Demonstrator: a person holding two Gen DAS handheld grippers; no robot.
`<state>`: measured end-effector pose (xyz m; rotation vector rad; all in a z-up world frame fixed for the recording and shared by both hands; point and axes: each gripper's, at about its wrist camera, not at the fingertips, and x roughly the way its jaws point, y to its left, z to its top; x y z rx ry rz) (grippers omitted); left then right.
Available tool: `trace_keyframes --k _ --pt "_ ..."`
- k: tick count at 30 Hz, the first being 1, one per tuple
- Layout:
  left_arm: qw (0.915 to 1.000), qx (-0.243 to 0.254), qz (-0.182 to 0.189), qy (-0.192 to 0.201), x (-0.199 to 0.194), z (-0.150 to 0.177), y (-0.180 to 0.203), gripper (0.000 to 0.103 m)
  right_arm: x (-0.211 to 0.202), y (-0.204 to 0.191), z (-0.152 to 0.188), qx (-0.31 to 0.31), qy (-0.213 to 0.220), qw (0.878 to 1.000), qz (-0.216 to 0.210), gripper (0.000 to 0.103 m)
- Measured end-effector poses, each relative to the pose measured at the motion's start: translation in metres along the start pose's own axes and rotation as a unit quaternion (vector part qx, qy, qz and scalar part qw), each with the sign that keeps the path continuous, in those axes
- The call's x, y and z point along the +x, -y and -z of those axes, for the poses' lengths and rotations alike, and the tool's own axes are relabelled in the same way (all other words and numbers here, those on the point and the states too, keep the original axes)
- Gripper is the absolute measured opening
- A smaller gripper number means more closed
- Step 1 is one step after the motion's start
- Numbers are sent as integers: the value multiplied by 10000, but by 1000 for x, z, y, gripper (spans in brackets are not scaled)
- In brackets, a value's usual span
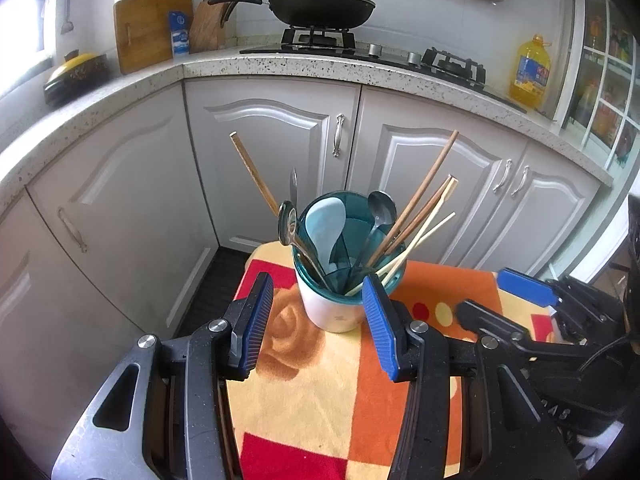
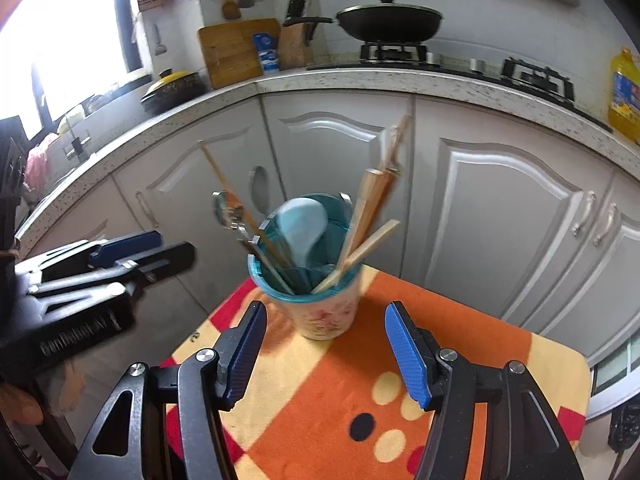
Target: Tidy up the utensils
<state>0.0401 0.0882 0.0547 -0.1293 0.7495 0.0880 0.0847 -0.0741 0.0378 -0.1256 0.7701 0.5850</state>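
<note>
Hovering over the patterned cloth (image 1: 320, 380), the left gripper (image 1: 318, 320) has its blue pads spread apart, nothing between them; the utensil cup (image 1: 340, 312) stands just beyond the fingertips, apart from both pads. Right gripper (image 2: 324, 354) likewise released, jaws wide and empty, cup just ahead of the gap. In the left wrist view the right gripper sits near the cloth's right edge.

Cup: white body, teal rim, upright near the far edge of the cloth-covered stool. Contents: chopsticks (image 1: 420, 220) leaning right, one chopstick (image 1: 254, 172) leaning left, a pale blue rice paddle (image 1: 324, 228), a dark ladle (image 1: 380, 210), metal spoons (image 1: 288, 224) at the left rim. Right wrist view is motion-blurred around the cup.

Beyond: white cabinet doors (image 1: 276, 152), speckled counter (image 1: 280, 66), black pan (image 1: 320, 8) on the stove, cutting board (image 1: 148, 32), oil bottle (image 1: 530, 68).
</note>
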Motion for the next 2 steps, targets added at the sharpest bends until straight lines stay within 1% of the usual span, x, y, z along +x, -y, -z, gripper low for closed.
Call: trace_keyframes --k 2 --pt "10000 -32 8 -29 3 0 -1 46 1 18 10 150 -48 9998 121 60"
